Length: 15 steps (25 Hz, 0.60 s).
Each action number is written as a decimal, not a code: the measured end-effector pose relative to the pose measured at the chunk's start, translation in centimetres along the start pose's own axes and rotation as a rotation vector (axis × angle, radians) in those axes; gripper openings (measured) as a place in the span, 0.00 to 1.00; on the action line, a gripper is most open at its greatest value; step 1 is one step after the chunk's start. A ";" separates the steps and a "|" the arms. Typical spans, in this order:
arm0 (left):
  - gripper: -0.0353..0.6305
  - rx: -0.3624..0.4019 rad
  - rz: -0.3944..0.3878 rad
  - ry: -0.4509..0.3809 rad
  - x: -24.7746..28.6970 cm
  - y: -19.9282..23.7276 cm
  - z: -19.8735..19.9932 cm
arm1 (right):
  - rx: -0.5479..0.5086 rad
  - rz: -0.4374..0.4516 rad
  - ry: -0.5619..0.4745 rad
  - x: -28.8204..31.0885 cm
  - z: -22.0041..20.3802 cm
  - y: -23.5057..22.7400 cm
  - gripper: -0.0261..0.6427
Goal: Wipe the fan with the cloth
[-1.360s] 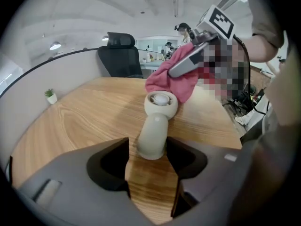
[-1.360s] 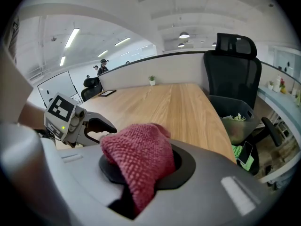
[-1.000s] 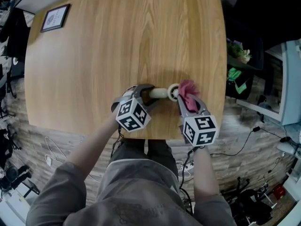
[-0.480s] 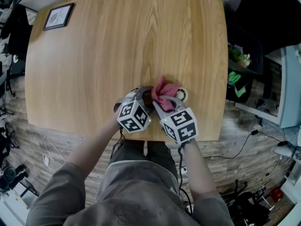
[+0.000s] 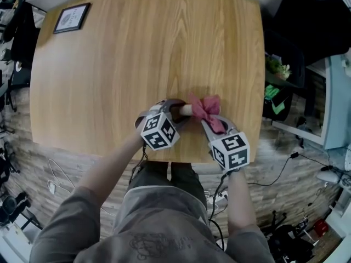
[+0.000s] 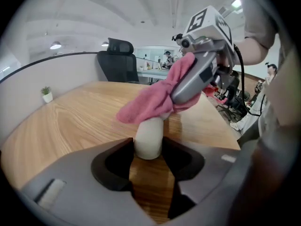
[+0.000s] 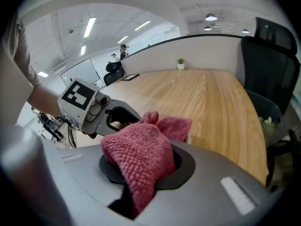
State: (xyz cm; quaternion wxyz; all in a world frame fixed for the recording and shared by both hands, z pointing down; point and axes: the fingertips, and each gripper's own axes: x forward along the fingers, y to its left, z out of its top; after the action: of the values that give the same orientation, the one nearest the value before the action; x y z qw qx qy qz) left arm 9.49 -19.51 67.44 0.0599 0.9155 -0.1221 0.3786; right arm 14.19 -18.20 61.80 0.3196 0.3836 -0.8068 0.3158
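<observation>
Clamping the cream handle of the fan (image 6: 149,138) between the left tongs (image 6: 148,147), a hold plain only in the left gripper view. Pinching a bunched pink cloth (image 7: 136,171) in the right tongs (image 7: 143,153), pressed over the fan's far end. From the head view, hiding the fan's head under the cloth, at 3 o'clock of a bare stub of handle. Working close to the 6 o'clock edge of the tabletop (image 5: 137,53). Leaving broad bare wood toward 12 o'clock, up to a framed picture (image 5: 72,17) in the 10 o'clock corner.
</observation>
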 end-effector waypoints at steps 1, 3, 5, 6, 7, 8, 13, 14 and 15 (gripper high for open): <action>0.35 0.001 0.001 -0.001 0.0 0.0 0.0 | 0.031 -0.037 -0.018 -0.6 -0.2 -0.9 0.16; 0.35 0.003 0.002 -0.002 0.0 -0.1 0.0 | 0.097 -0.130 -0.059 -1.7 -0.5 -3.1 0.16; 0.35 0.004 0.002 -0.002 0.0 0.0 0.0 | 0.144 -0.227 -0.097 -2.7 -0.5 -5.2 0.16; 0.35 0.005 0.002 -0.002 0.0 0.0 0.1 | 0.157 -0.255 -0.110 -2.9 -0.5 -5.8 0.16; 0.35 0.007 0.002 -0.003 -0.1 0.1 0.1 | 0.171 -0.255 -0.119 -2.8 -0.3 -5.9 0.16; 0.35 0.008 0.003 -0.003 -0.1 0.1 0.1 | 0.186 -0.229 -0.127 -2.4 -0.1 -5.6 0.16; 0.35 0.005 0.000 -0.001 -0.1 0.0 0.0 | 0.209 -0.044 -0.152 0.6 1.1 -1.0 0.16; 0.35 0.005 0.000 -0.001 -0.1 0.0 0.0 | 0.206 -0.013 -0.154 1.2 1.5 -0.1 0.16; 0.35 0.006 0.000 -0.002 -0.1 0.0 0.0 | 0.210 0.025 -0.156 1.8 1.8 0.7 0.16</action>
State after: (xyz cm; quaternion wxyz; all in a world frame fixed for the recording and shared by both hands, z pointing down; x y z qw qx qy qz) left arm 9.45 -19.53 67.37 0.0570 0.9161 -0.1209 0.3780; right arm 12.18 -19.98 61.88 0.2101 0.4284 -0.7965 0.3714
